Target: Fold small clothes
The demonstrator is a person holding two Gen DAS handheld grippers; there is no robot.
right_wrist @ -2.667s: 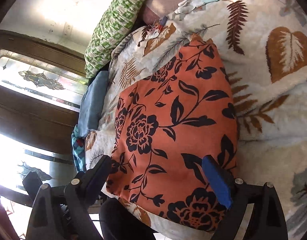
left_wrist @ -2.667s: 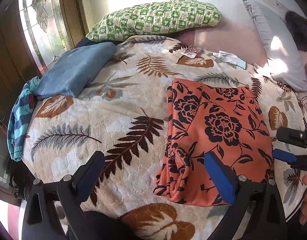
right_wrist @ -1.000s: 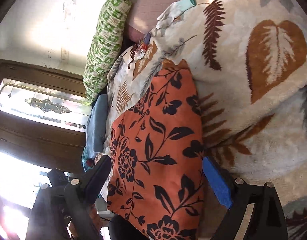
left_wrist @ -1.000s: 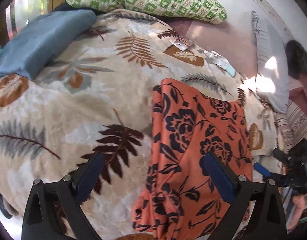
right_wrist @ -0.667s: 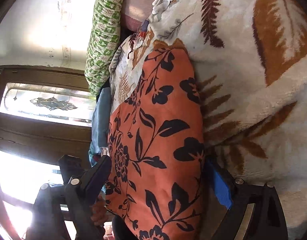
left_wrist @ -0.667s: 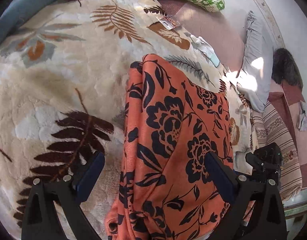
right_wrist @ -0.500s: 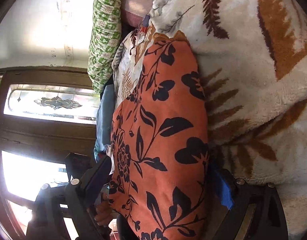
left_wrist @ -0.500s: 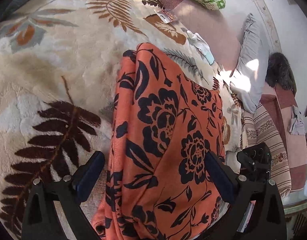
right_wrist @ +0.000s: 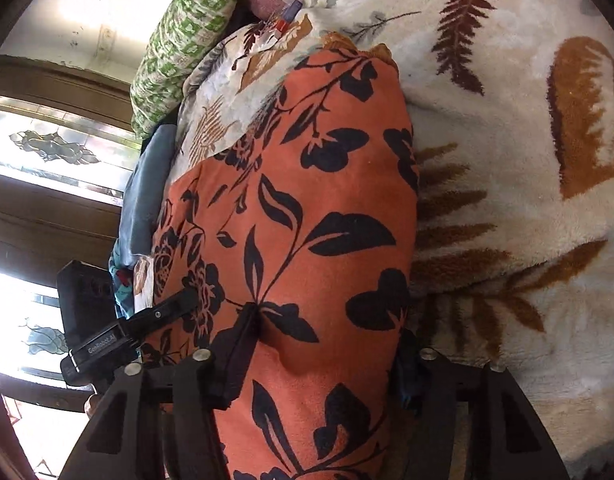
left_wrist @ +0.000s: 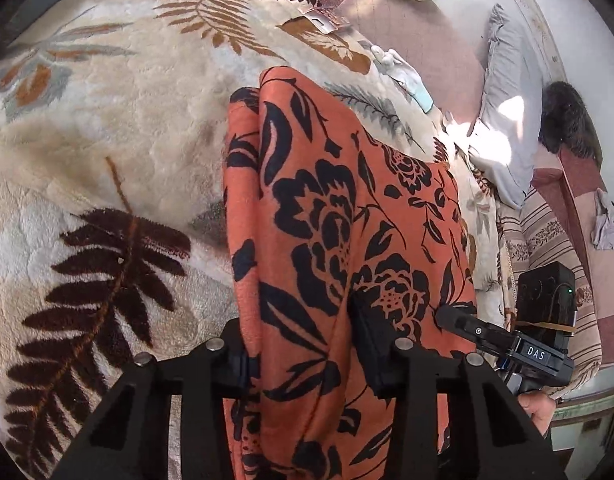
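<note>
An orange woven garment printed with black flowers and leaves point(left_wrist: 347, 208) lies folded on a cream fleece blanket patterned with brown and rust fern leaves point(left_wrist: 107, 140), which covers the bed. The cloth forms a long panel running away from both cameras, with a doubled edge down its left side in the left wrist view and a rounded, slightly puffed fold along its right side in the right wrist view point(right_wrist: 307, 200). Its near end rises off the blanket into the two tools.

The left gripper point(left_wrist: 307, 356) has its black jaws drawn in on the near left portion of the garment, the fabric bunched between them and spilling down below. The right gripper point(right_wrist: 323, 344) is likewise closed on the near right portion, one finger point(right_wrist: 237, 352) pressing a dimple into the cloth while the other finger sits at the folded edge, mostly covered by fabric. Each tool appears in the other's view: the right one enters from the lower right of the left wrist view point(left_wrist: 507, 340) with its tip on the garment's edge, and the left one enters from the left of the right wrist view point(right_wrist: 139, 320).

A green-and-white patterned pillow point(right_wrist: 187, 40) lies at the far end of the bed, and a grey pillow point(left_wrist: 507, 120) rests beyond the blanket.
</note>
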